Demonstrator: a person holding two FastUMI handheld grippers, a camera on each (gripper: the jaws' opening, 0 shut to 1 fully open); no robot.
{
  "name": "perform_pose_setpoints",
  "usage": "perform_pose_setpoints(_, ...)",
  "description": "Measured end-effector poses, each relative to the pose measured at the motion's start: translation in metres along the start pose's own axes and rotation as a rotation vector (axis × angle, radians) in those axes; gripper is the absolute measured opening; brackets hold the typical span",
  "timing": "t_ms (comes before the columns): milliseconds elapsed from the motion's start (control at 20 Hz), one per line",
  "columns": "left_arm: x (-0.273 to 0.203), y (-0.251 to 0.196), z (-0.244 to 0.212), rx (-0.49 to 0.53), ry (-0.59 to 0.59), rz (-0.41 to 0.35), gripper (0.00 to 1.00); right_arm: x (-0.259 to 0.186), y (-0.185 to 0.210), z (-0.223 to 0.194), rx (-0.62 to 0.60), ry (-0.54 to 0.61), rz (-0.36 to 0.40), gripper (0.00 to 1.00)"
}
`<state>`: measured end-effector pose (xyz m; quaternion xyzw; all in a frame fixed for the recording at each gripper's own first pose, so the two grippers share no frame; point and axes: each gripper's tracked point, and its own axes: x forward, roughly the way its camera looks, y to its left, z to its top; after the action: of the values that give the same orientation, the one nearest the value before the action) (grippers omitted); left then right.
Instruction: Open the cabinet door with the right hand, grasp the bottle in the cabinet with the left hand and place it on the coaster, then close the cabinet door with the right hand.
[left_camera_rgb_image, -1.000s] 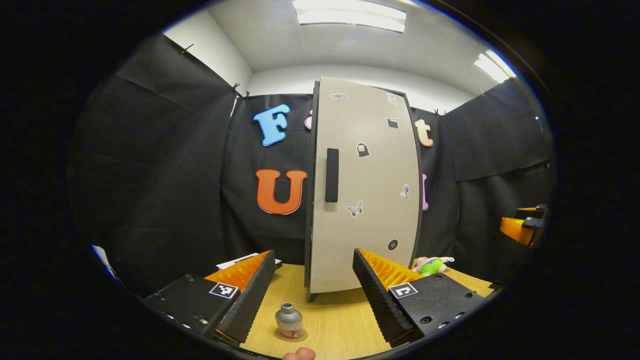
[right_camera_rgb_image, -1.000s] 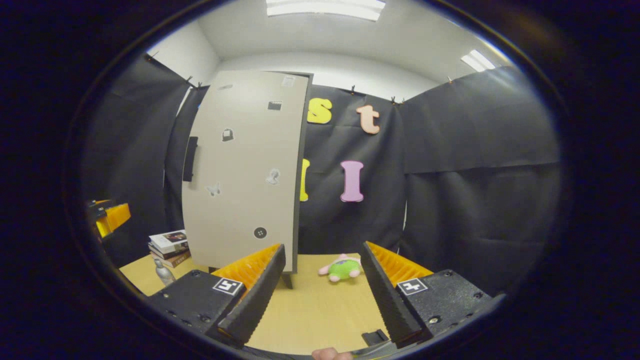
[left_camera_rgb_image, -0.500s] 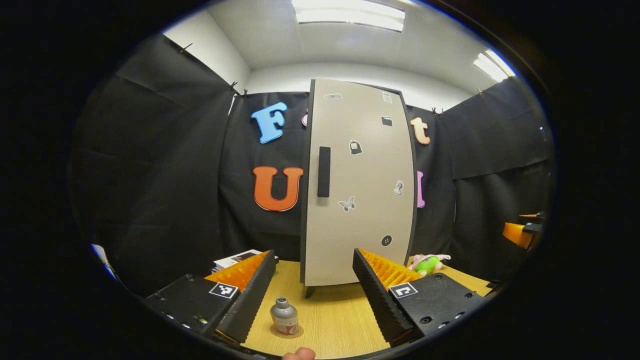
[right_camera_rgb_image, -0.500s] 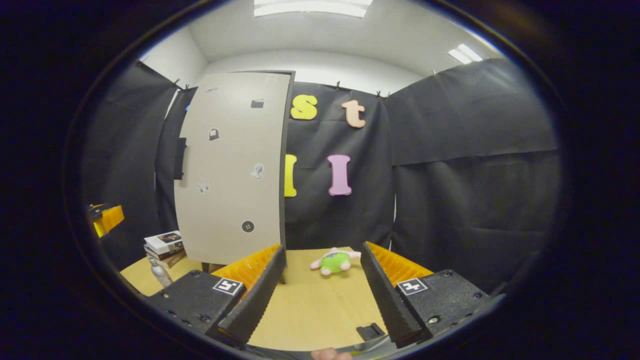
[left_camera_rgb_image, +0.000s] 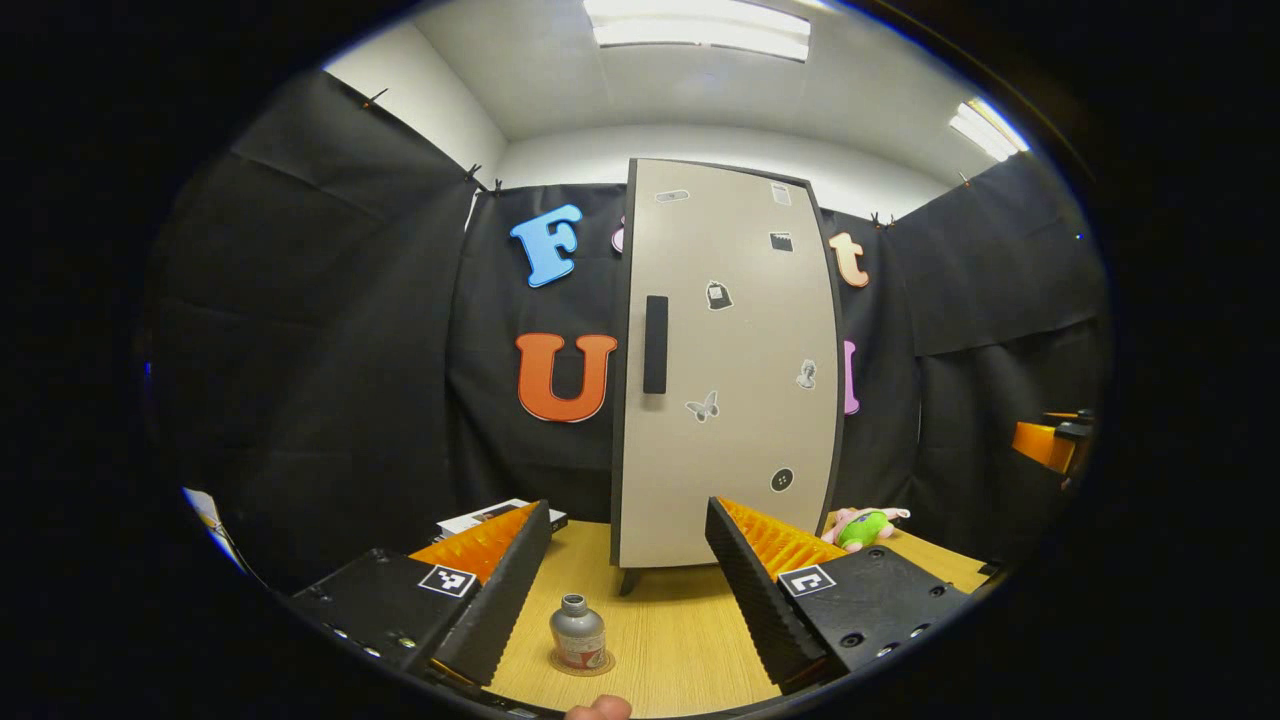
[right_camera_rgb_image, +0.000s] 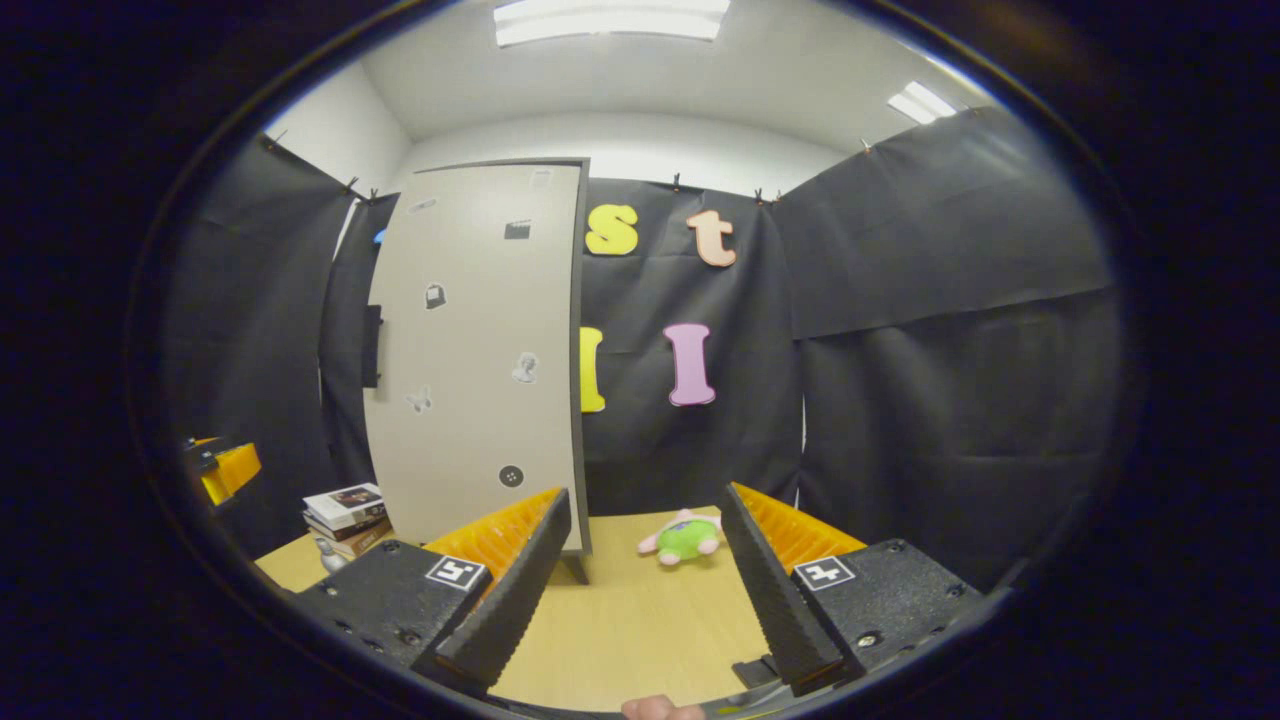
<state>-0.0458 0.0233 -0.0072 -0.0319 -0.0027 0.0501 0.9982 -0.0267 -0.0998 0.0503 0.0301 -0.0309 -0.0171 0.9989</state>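
bottle: one small grey metal-looking one with a reddish label I couldn't read, stood on the round coaster low in the left gripper view, between the fingers, touched by neither
cabinet door: flat beige panel, shut, one dark bar handle, a few small stickers
left gripper: ridged fingers apart, empty
right gripper: also spread, over bare wooden table
extras: one green-pink plush toy, one stack of books at left

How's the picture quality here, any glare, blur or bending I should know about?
Left gripper view: sharp, evenly lit; the fisheye bows the cabinet door; the bottle shows no glare. Right gripper view: also sharp; ceiling light blown out, door bowed.
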Motion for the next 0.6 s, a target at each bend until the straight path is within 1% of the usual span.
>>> perform_pose_setpoints(600,-0.0018,-0.0066,0.0038,0.013,-0.004,-0.010,0.94,-0.0048,0.0004,-0.0032,0.029,-0.004,-0.001,0.97)
